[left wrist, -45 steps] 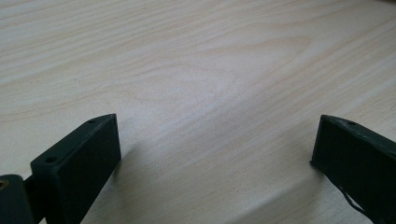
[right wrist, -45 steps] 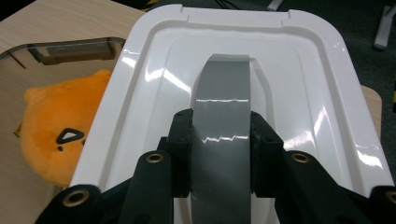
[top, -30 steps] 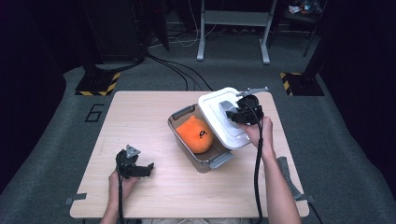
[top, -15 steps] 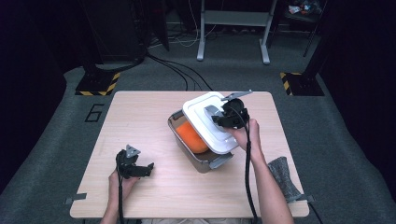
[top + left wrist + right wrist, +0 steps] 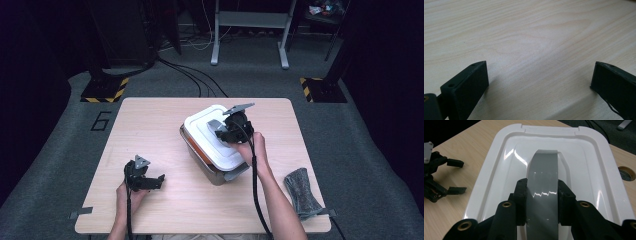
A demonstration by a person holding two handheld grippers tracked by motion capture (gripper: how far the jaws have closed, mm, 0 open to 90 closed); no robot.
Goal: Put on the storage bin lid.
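You are carrying the white lid (image 5: 215,140) by its grey handle strap (image 5: 541,192), with the jaws of your right gripper (image 5: 231,131) clamped on either side of that strap. In the high view the lid is sitting over the metal container (image 5: 220,172) near the middle of the tabletop (image 5: 165,115). It is covering most of the opening, though a thin orange strip of the contents (image 5: 192,146) is showing along the left edge, so the lid is looking a little off square. By my reading the lifting and bringing over is done, and what is left for you is squaring the lid to the rim, pressing it down, and letting go. Whether it is already resting on the rim I cannot tell. Your left gripper (image 5: 145,179) is lying low over the tabletop well apart from the container, its jaws standing wide with nothing between them.
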